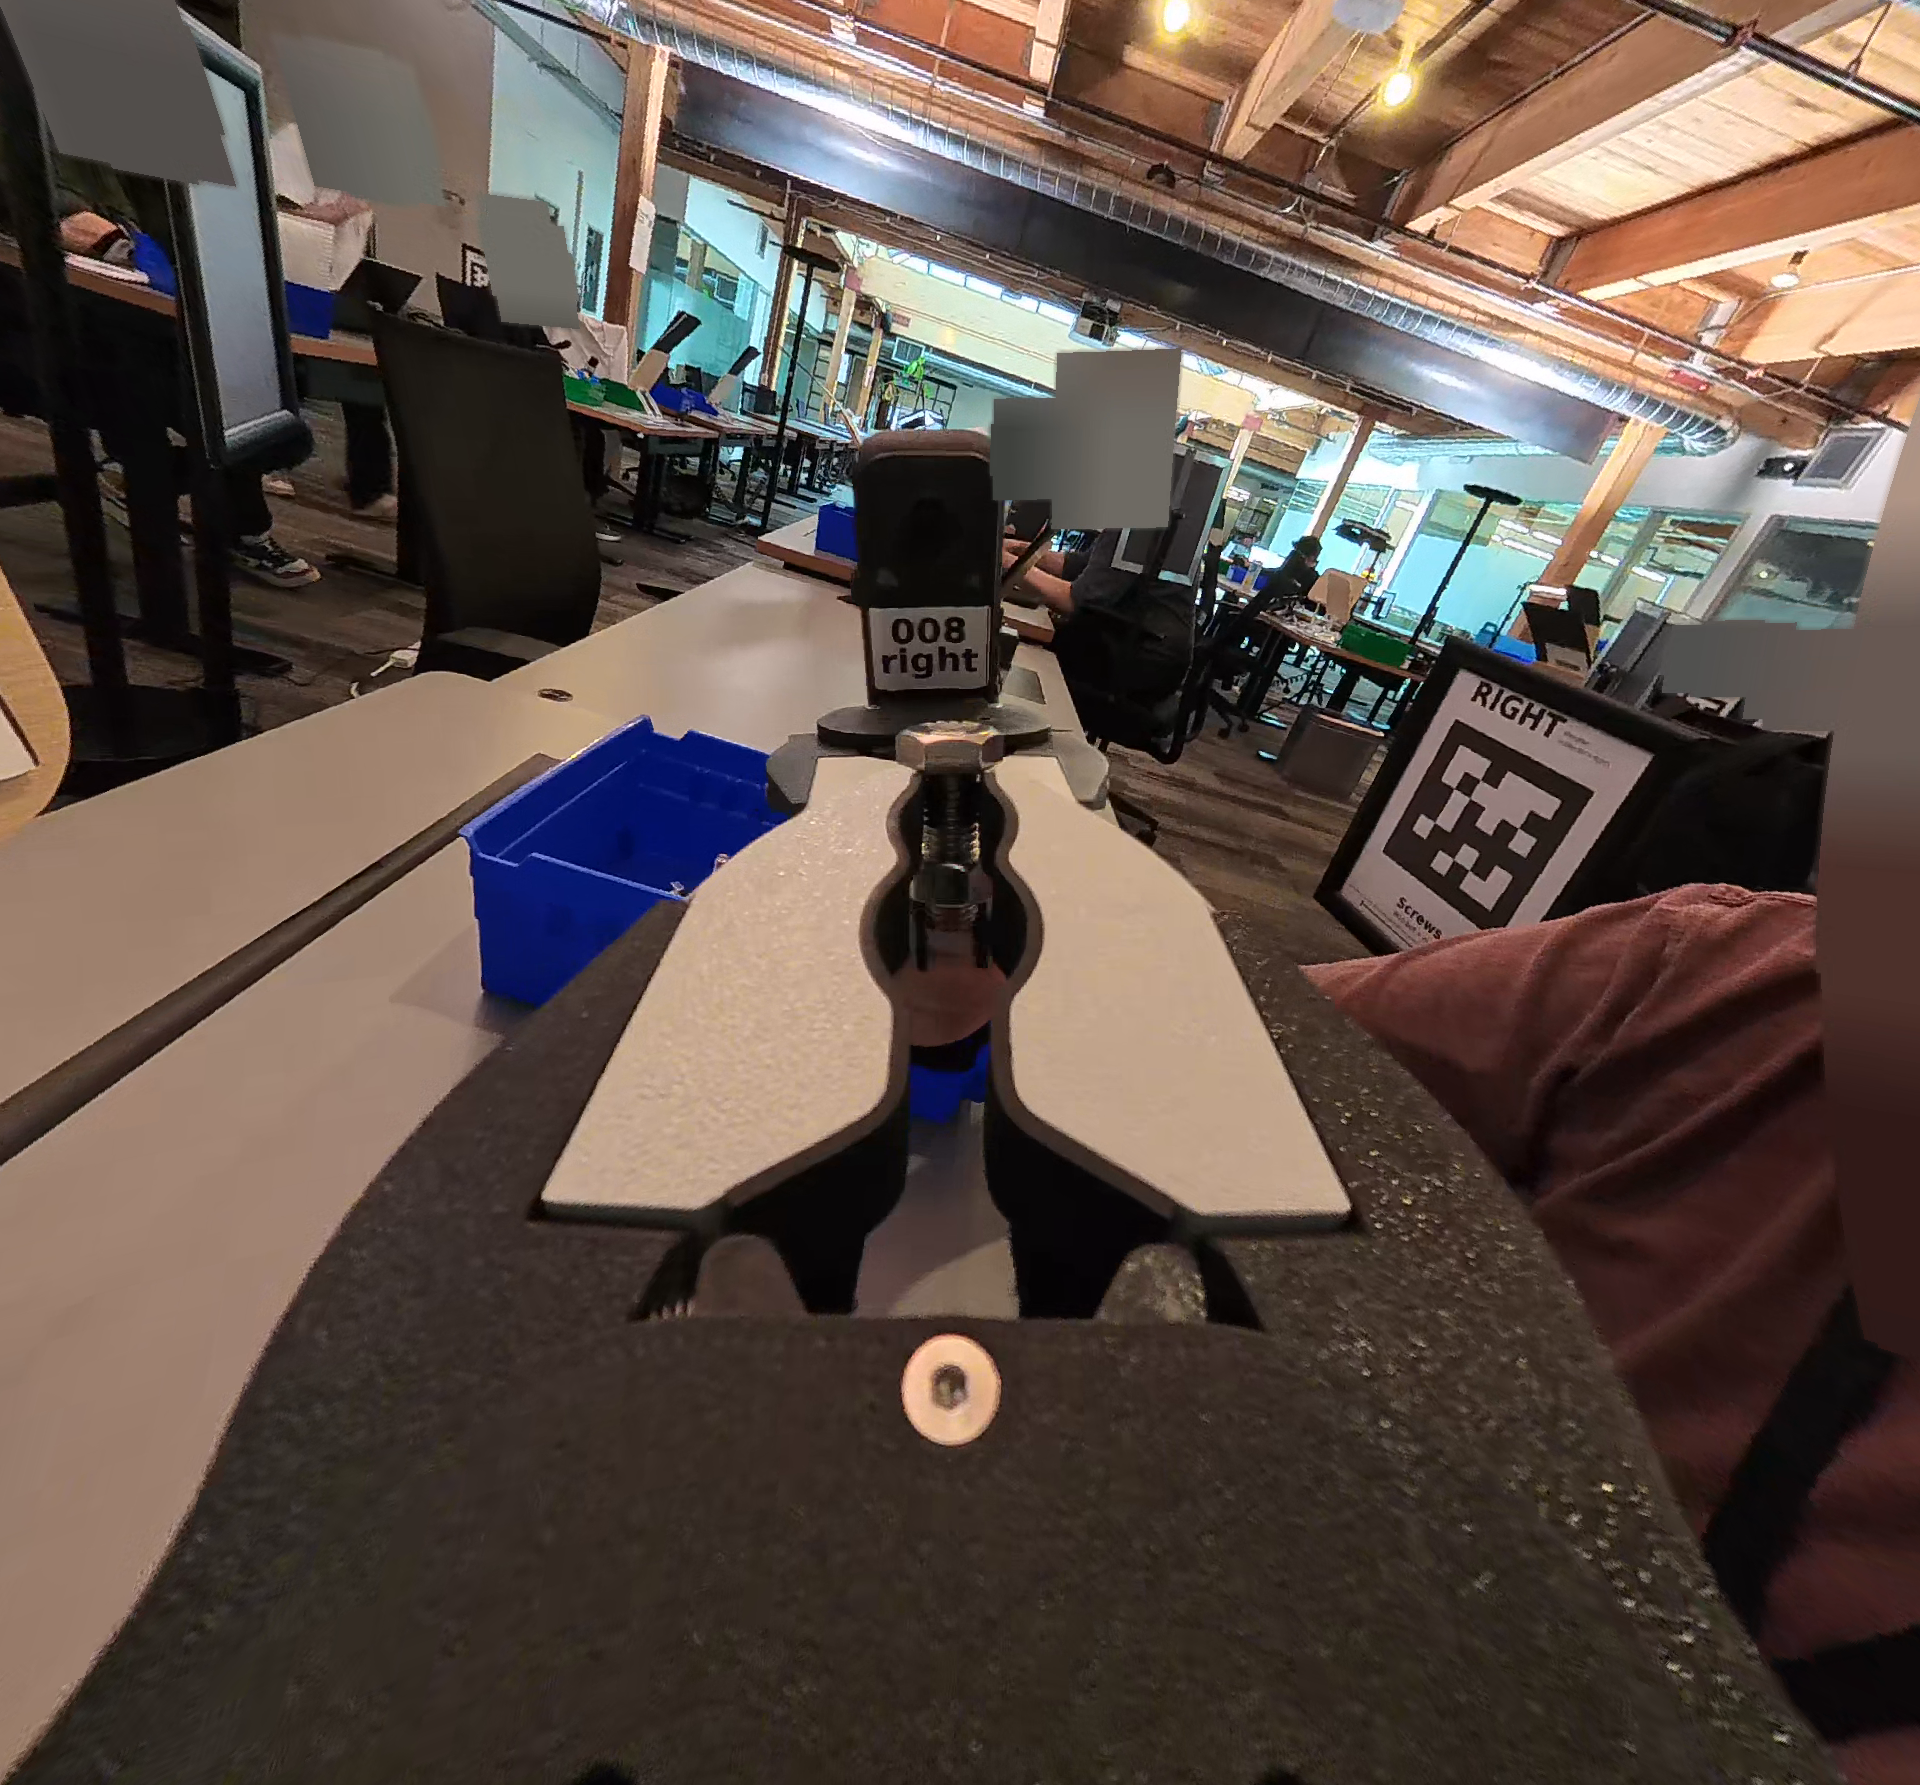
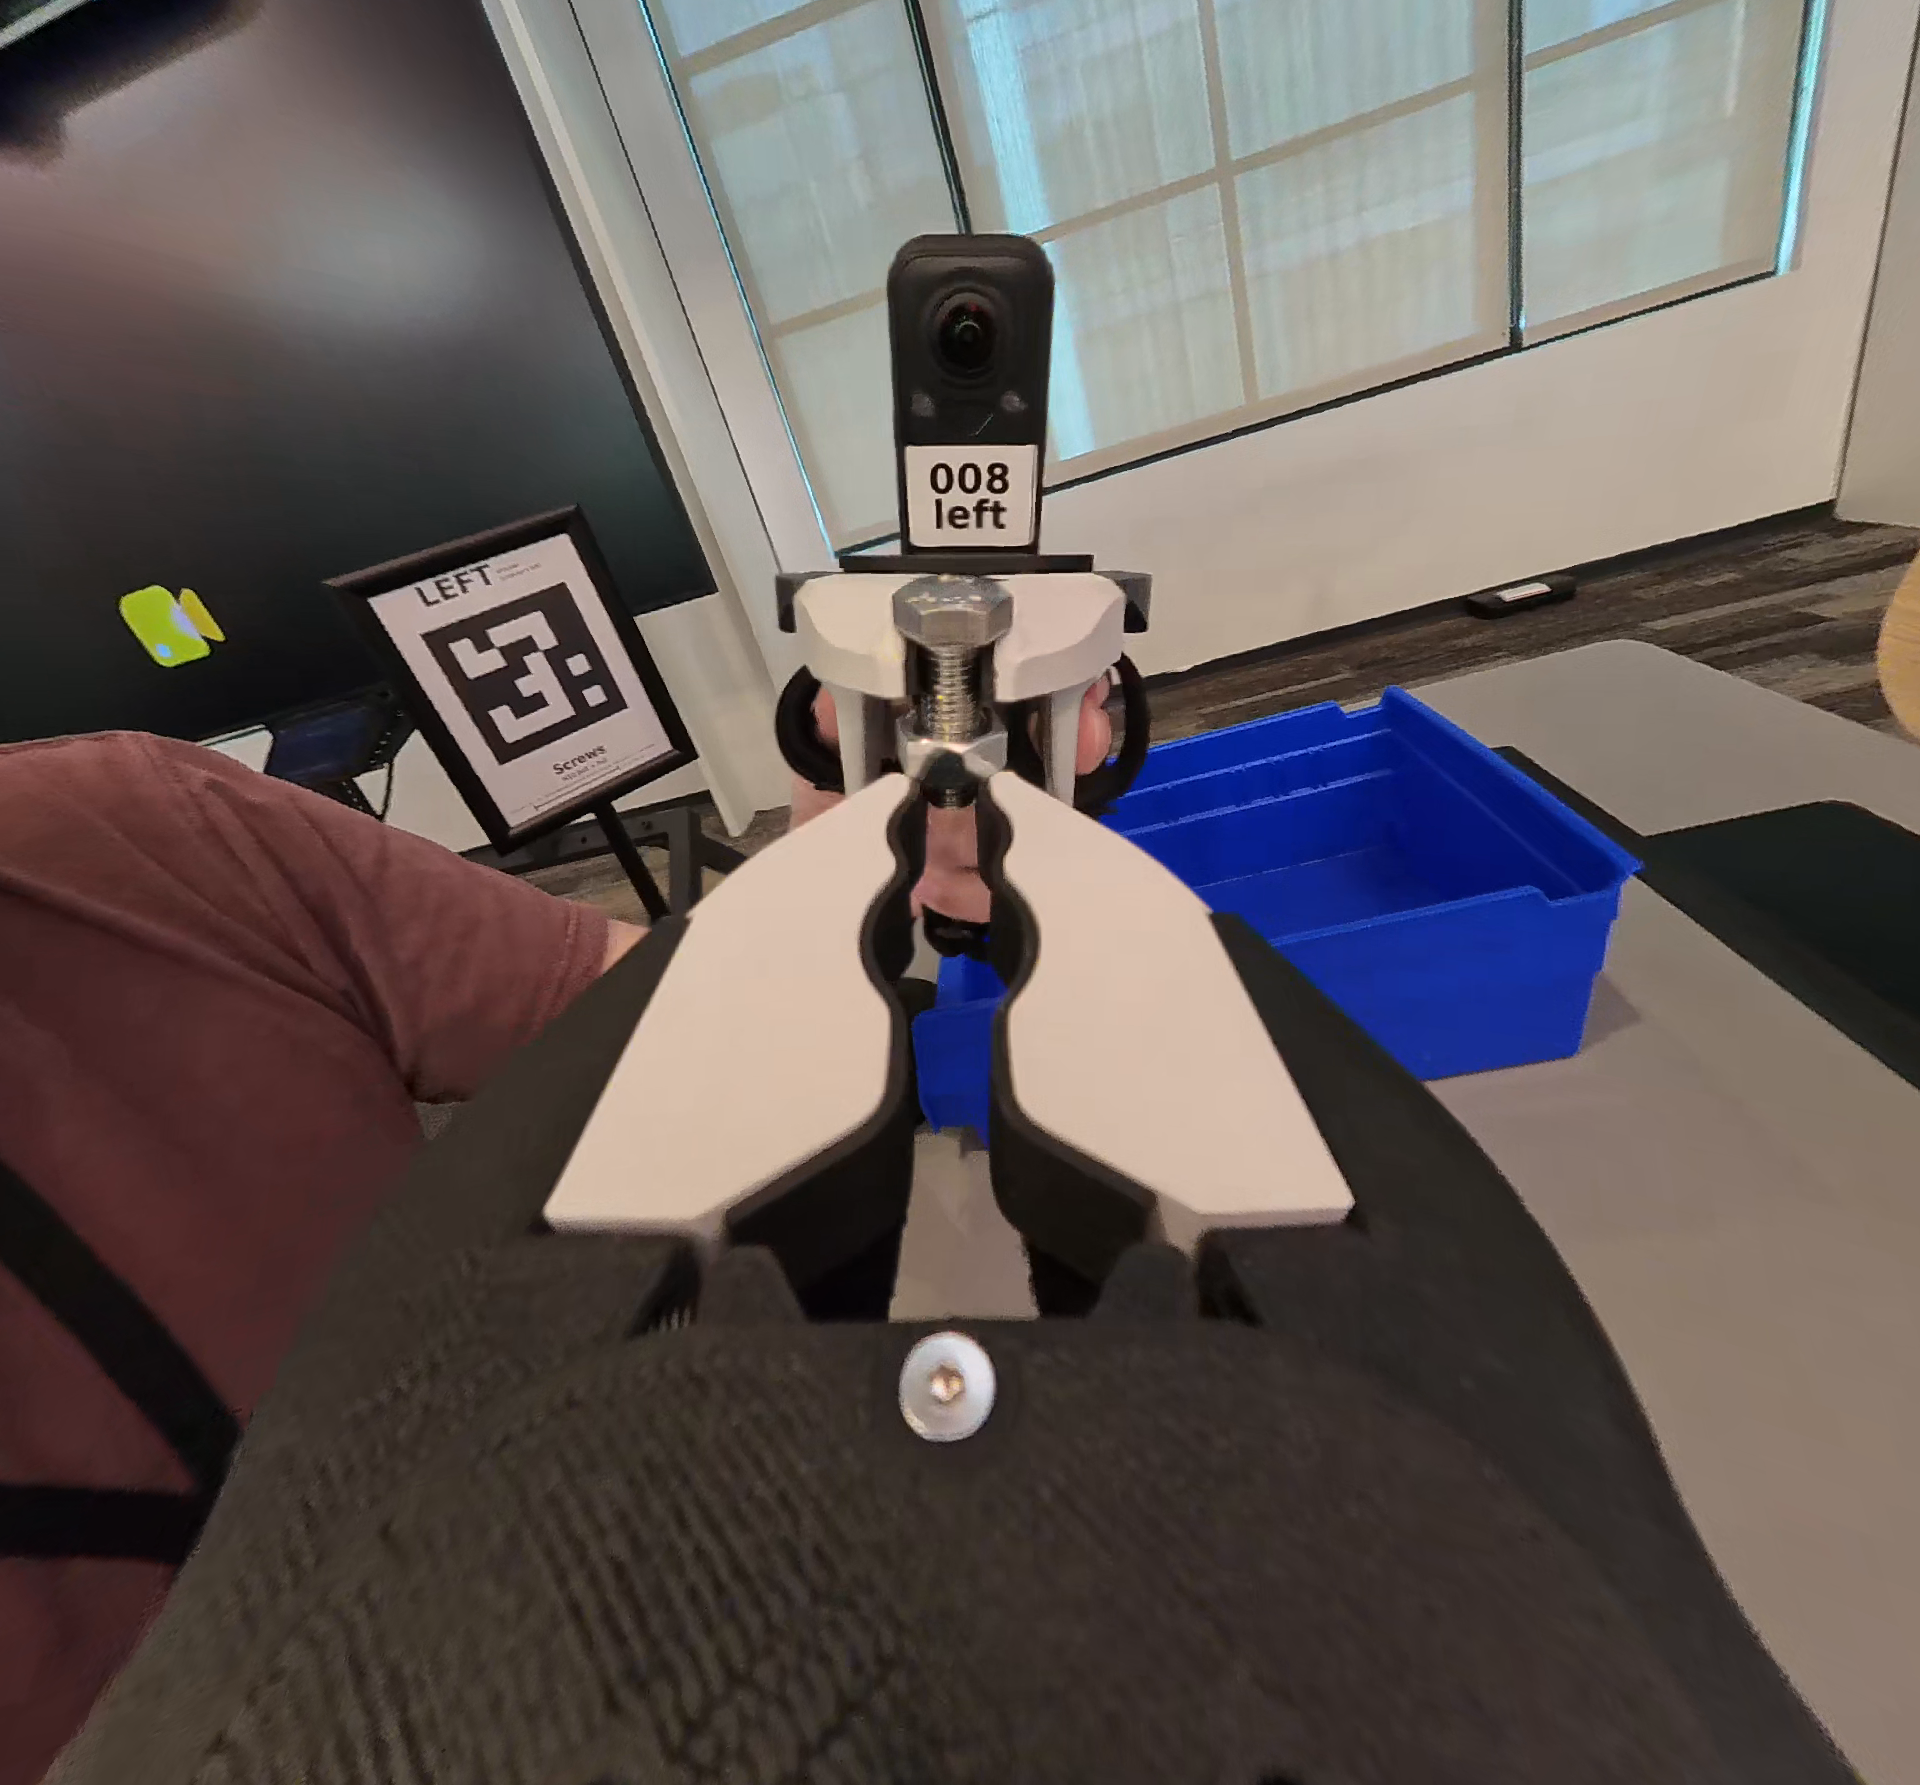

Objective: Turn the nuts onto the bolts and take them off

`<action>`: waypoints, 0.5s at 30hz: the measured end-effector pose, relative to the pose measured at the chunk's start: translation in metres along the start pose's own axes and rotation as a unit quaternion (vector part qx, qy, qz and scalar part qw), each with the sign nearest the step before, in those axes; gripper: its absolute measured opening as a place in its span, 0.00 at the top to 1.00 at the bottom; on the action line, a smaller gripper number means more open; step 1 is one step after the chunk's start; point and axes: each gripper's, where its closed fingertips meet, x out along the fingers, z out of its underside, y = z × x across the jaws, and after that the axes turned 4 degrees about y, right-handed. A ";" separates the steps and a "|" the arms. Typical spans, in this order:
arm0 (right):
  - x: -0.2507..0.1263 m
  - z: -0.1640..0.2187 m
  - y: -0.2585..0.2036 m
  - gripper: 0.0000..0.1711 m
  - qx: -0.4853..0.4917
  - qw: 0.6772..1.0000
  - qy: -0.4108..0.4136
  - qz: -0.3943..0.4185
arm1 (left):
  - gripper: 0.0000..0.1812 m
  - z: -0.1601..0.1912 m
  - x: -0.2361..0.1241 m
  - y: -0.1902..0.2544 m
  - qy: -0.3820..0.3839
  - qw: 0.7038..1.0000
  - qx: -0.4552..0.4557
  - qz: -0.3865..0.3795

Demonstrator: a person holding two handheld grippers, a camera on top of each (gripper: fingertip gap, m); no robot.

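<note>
A steel bolt [image 1: 940,826] stands head up between the two grippers, which face each other. My left gripper [image 1: 948,785] is shut on the bolt just under its hex head [image 1: 948,748]. In the right wrist view the left gripper [image 2: 951,644] shows from the front, clamping the bolt [image 2: 948,691] below the head [image 2: 951,608]. A steel nut [image 2: 945,753] sits lower on the thread. My right gripper [image 2: 945,785] is shut on the nut. In the left wrist view the nut [image 1: 948,888] shows through the gap between my fingers.
A blue plastic bin [image 1: 582,862] [image 2: 1403,904] stands on the grey table [image 1: 208,852] [image 2: 1662,1216] below the grippers. Framed marker signs [image 1: 1486,821] [image 2: 520,675] stand to the sides. A person's maroon sleeve [image 1: 1558,1060] [image 2: 208,904] is close by. A black chair [image 1: 488,488] stands beyond the table. Less than 4 cm separates the two grippers' tips.
</note>
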 end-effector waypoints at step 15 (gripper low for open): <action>-0.005 0.009 0.015 0.95 -0.046 0.997 -0.046 0.048 | 0.95 0.010 -0.002 -0.013 -0.032 0.998 0.034 -0.049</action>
